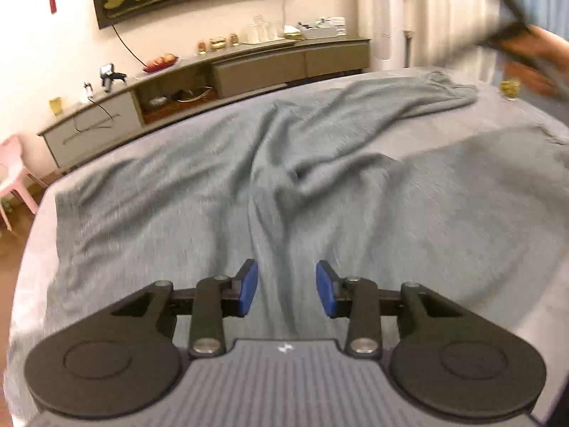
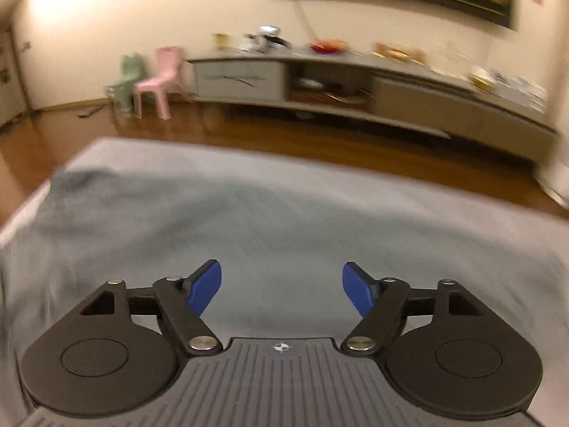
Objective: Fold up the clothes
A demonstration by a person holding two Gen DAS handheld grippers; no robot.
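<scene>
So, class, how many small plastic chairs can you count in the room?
2. A pink chair stands on the wooden floor left of the low cabinet, and a green chair stands just left of it, partly hidden. Others could be out of view.

You find no readable text, brand name or number in either view. The only mark is a small white emblem on the ribbed grey body of each tool, at 6 o'clock: one on the left gripper (image 1: pixel 287 290), one on the right gripper (image 2: pixel 282 290). Neither carries letters. The boxes on the cabinet (image 1: pixel 249 60) at 1 o'clock are too blurred to read.
</scene>
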